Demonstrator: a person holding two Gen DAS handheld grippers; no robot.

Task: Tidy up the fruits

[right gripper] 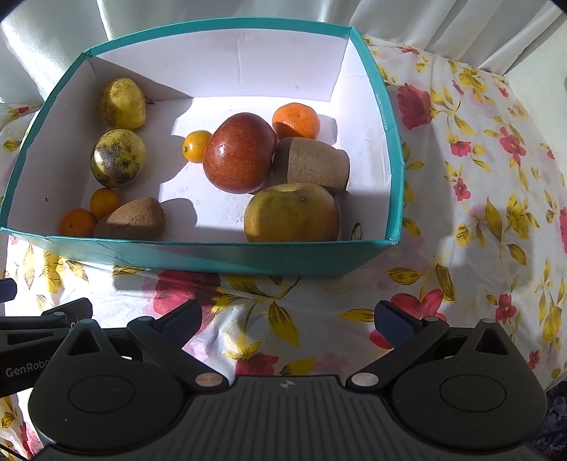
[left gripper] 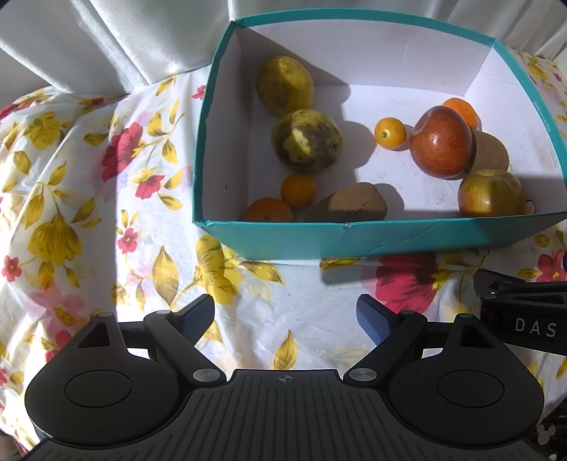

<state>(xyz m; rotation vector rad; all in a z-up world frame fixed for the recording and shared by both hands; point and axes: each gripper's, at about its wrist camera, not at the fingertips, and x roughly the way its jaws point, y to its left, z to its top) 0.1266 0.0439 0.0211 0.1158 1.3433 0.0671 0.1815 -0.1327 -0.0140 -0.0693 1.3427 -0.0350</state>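
A teal box [left gripper: 354,237] [right gripper: 212,257] with white inner walls holds the fruit. At its left lie two spotted yellow pears [left gripper: 306,140] [right gripper: 118,157], small oranges [left gripper: 298,190] [right gripper: 104,202] and a brown kiwi [left gripper: 356,204] [right gripper: 136,218]. Toward the right sit a red apple [left gripper: 441,142] [right gripper: 239,152], a green-yellow apple [left gripper: 490,193] [right gripper: 292,212], another kiwi [left gripper: 490,150] [right gripper: 313,165], an orange [right gripper: 296,120] and a small kumquat [left gripper: 389,133] [right gripper: 195,145]. My left gripper [left gripper: 285,317] hangs open over the cloth in front of the box. My right gripper [right gripper: 288,324] is open too, holding nothing.
A floral tablecloth [left gripper: 71,198] [right gripper: 478,177] covers the table and drapes over its edges. White curtains [left gripper: 124,39] [right gripper: 443,25] hang behind the box. The other gripper's black body shows at the right edge [left gripper: 524,315] and at the left edge [right gripper: 32,333].
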